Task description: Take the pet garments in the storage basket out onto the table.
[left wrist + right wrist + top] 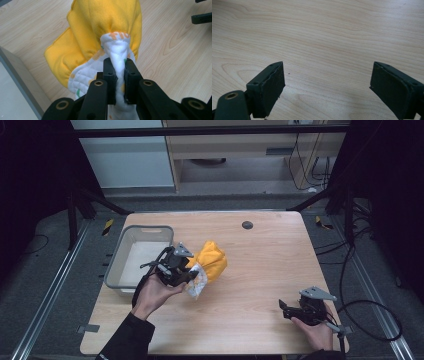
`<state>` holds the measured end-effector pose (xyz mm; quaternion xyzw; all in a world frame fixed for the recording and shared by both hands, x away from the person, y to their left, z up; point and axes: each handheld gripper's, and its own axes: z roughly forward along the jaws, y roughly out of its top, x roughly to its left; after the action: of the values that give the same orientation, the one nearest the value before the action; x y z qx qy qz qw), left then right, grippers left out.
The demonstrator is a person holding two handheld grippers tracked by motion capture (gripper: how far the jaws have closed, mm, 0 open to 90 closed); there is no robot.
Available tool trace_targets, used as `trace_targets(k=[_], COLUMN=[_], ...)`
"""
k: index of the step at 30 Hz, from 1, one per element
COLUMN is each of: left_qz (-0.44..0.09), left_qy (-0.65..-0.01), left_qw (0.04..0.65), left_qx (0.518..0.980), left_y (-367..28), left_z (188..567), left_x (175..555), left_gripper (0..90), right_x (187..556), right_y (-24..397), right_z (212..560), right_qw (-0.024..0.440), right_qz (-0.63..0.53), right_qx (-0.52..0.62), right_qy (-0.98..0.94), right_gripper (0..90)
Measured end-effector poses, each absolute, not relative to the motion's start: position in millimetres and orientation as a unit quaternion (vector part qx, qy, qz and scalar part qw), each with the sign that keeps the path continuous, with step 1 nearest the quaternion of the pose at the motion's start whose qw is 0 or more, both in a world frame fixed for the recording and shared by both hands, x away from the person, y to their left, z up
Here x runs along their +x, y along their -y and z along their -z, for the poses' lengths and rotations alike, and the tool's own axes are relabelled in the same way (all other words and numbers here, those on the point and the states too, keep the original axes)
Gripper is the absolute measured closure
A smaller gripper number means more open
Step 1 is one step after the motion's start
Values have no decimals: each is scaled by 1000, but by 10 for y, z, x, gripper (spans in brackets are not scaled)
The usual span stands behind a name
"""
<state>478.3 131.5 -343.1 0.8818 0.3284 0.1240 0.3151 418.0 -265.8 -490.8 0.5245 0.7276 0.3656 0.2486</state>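
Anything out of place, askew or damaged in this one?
Nothing stands out. The left tool is shut on a white fold of the yellow cloth, beside the grey bin. The cloth is bunched, as expected when held, with no visible tear. The right tool is open over bare table.

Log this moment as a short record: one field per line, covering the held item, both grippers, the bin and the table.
held item: yellow and white cloth, bunched up, white quilted end pinched
left gripper: shut on the cloth, just right of the bin
right gripper: jaws wide apart, nothing between them, over bare wood at the table's near right
grey bin: at the table's left, no cloth inside yet
table: light wood, a small dark round mark near the far edge
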Motion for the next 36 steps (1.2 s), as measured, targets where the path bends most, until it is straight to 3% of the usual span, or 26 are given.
trace_targets(k=[36], left_qz=[-88], left_qy=[-300], left_qw=[299], left_qx=[902], left_y=[-886], left_z=[3922], left_x=[4830], left_gripper=[823], right_x=[4180], right_y=[2663], right_z=[4910], right_qw=[249], right_qz=[-367], right_qx=[524], right_qy=[-727], right_gripper=[121])
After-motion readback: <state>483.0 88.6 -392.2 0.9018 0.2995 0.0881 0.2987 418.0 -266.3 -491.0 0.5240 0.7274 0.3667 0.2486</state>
